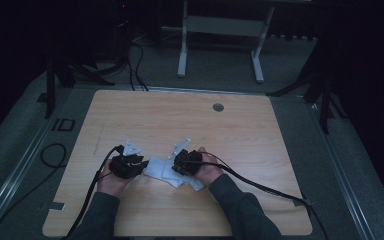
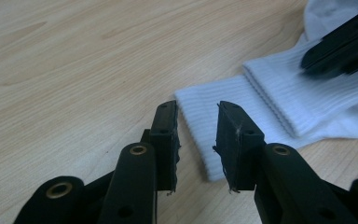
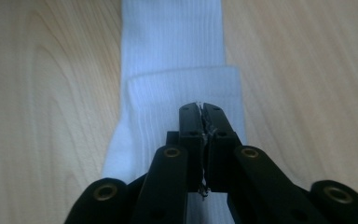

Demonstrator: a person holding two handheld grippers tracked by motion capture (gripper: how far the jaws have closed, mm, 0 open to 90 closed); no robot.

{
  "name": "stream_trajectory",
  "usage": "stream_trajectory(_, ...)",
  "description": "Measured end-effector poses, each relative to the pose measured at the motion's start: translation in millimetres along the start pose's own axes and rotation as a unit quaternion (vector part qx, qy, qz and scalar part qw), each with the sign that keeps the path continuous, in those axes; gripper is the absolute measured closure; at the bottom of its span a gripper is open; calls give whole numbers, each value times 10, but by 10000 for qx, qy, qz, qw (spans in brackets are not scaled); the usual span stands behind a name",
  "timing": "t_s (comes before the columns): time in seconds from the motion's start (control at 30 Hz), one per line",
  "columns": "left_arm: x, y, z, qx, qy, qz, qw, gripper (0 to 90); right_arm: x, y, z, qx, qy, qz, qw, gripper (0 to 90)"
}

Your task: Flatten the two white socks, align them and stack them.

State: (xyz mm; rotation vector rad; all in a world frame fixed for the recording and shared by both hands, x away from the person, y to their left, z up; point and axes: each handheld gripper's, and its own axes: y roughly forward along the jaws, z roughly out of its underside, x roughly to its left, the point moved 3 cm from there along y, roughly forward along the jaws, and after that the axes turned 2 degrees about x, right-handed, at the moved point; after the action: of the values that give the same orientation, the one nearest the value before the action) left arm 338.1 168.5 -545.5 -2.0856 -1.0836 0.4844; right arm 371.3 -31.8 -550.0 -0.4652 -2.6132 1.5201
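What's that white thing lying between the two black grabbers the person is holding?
A white sock lies on the wooden table between the left gripper and the right gripper, seen in the high view. The left gripper view shows its ribbed cuff end.

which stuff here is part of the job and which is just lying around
In the job:
- white sock, folded over on the table
- left gripper, open at the sock's cuff edge
- right gripper, jaws together over the sock

Lying about:
- grey cable port in the tabletop
- white-legged stand behind
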Motion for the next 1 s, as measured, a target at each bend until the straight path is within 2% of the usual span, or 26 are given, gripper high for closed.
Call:
stream_trajectory(0.1, 13, 30, 20, 64, -51, -11, 10000, 700, 3, -109, -40, -152, -26, 7, 9999, 888)
stream_trajectory(0.3, 21, 77, 44, 202, -9, -34, 9998, 725, 1, -254, -101, -454, 36, -62, 9989, 891)
stream_trajectory(0.43, 41, 135, 86, 356, -23, -89, 9993, 803, -10, -326, -138, -572, 80, -67, 9983, 892)
stream_trajectory(0.57, 49, 145, 98, 402, -44, -101, 9991, 875, 39, -388, -247, -718, -84, -49, 9974, 892)
stream_trajectory(0.6, 52, 147, 101, 415, -37, -101, 9991, 889, 47, -402, -275, -733, -55, -44, 9973, 892)
stream_trajectory(0.7, 52, 160, 110, 467, -39, -98, 9989, 897, 54, -416, -354, -837, -88, -29, 9965, 892)
stream_trajectory(0.87, 35, 218, 130, 613, -29, -68, 9981, 899, 19, -396, -387, -1027, 103, -120, 9946, 892)
stream_trajectory(1.0, 35, 237, 130, 598, -65, -77, 9982, 900, 12, -325, -398, -1095, 181, -161, 9937, 892)
